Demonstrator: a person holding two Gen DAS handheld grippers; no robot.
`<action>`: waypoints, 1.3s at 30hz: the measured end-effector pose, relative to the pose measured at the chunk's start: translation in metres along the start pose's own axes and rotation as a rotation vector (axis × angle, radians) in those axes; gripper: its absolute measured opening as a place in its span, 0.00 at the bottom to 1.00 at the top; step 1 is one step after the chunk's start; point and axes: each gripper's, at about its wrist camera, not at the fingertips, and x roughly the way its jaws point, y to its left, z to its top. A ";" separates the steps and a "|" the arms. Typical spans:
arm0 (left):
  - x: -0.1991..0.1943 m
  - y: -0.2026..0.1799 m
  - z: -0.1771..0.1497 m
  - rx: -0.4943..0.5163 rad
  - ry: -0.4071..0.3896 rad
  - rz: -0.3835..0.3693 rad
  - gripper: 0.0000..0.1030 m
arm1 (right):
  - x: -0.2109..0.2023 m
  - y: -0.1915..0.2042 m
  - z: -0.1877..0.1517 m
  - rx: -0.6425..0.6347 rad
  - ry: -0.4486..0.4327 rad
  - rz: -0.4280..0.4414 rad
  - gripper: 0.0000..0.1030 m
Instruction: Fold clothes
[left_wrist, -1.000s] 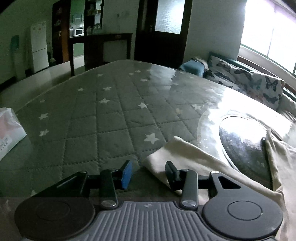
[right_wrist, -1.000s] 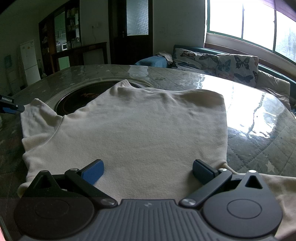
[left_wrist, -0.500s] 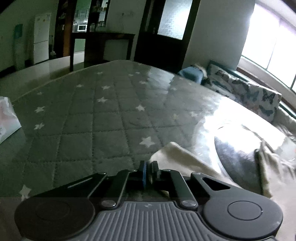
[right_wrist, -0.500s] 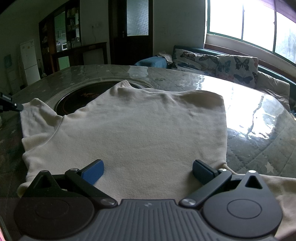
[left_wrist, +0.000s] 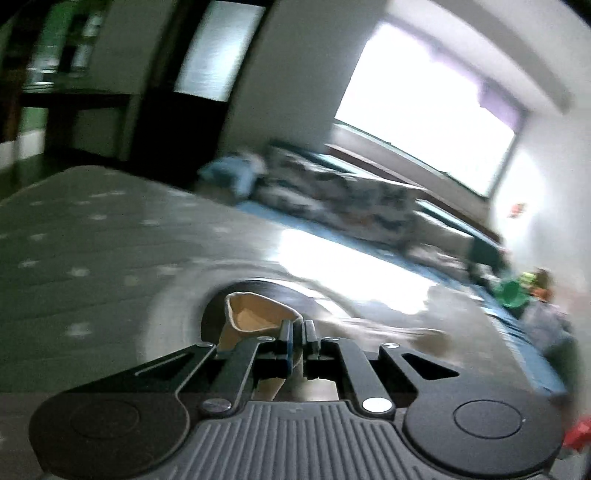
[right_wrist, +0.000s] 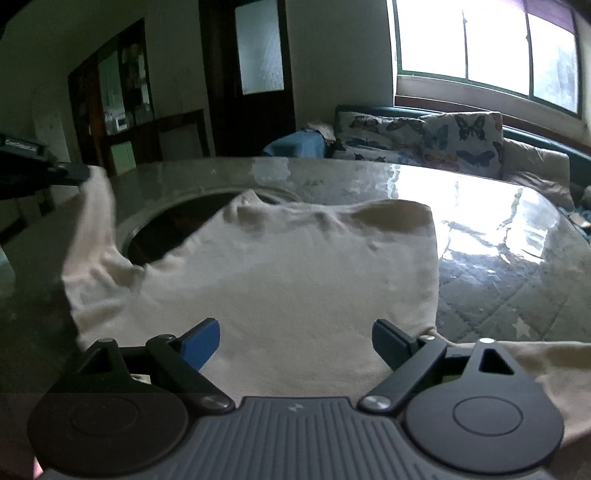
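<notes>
My left gripper (left_wrist: 298, 334) is pinched on the sleeve (right_wrist: 96, 218) of the shirt (right_wrist: 295, 280), sleeve lifted off the tabletop (right_wrist: 498, 236). Right gripper (right_wrist: 295, 341) jaws spread, just closing a little, over the shirt's near edge, nothing pinched. Shirt body lies flat.

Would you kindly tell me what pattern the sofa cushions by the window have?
Butterflies on a pale ground, clearest on the sofa cushions in the right wrist view.
</notes>
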 end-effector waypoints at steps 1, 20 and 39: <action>0.003 -0.012 -0.001 0.010 0.009 -0.039 0.05 | -0.003 -0.001 0.001 0.010 -0.005 0.008 0.89; 0.047 -0.101 -0.073 0.210 0.278 -0.393 0.29 | -0.014 -0.015 -0.015 0.165 0.033 0.142 0.85; -0.023 -0.007 -0.100 0.558 0.246 -0.141 0.43 | 0.000 -0.031 -0.013 0.247 0.048 0.056 0.26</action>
